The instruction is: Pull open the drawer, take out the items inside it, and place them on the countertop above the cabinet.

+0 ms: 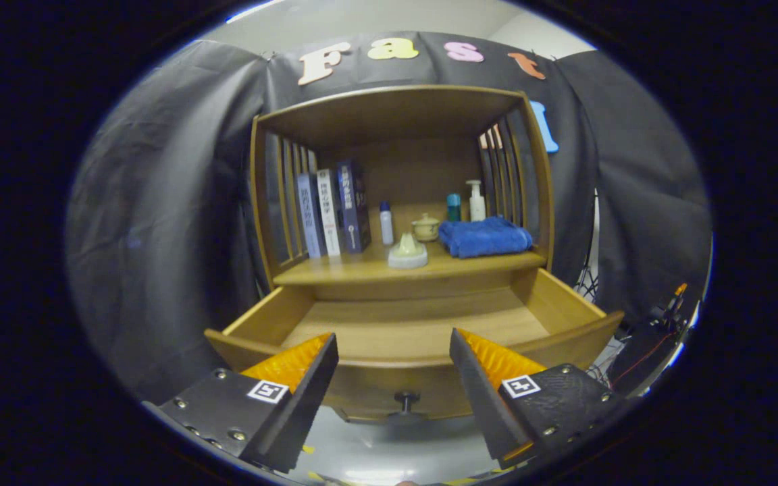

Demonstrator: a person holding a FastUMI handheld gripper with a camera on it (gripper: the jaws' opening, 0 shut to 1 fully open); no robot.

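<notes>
Gripper view: we face the wooden cabinet (399, 202) straight ahead, well beyond the fingers. Its drawer (416, 331) stands pulled open toward us, the front panel just ahead of the fingertips, the knob (405, 401) low between them. As far as we can see into it, the drawer floor is bare wood; the strip nearest us is hidden behind the front panel, so we cannot rule out something lying there.

On the countertop (335, 273) above the drawer, farther ahead: a folded blue towel (485, 236) toward the right finger's side, three upright books (331, 210) toward the left, a pale lidded dish (407, 252) at the shelf's front edge, a small lidded pot (425, 227) behind it, and several small bottles (386, 223) at the back.

Our gripper (394, 354) is spread wide and holds nothing.

Risks, as we judge them: reaching in blind over the front panel could knock the fingers against it, and the dish near the edge could be nudged off by any careless placing.
</notes>
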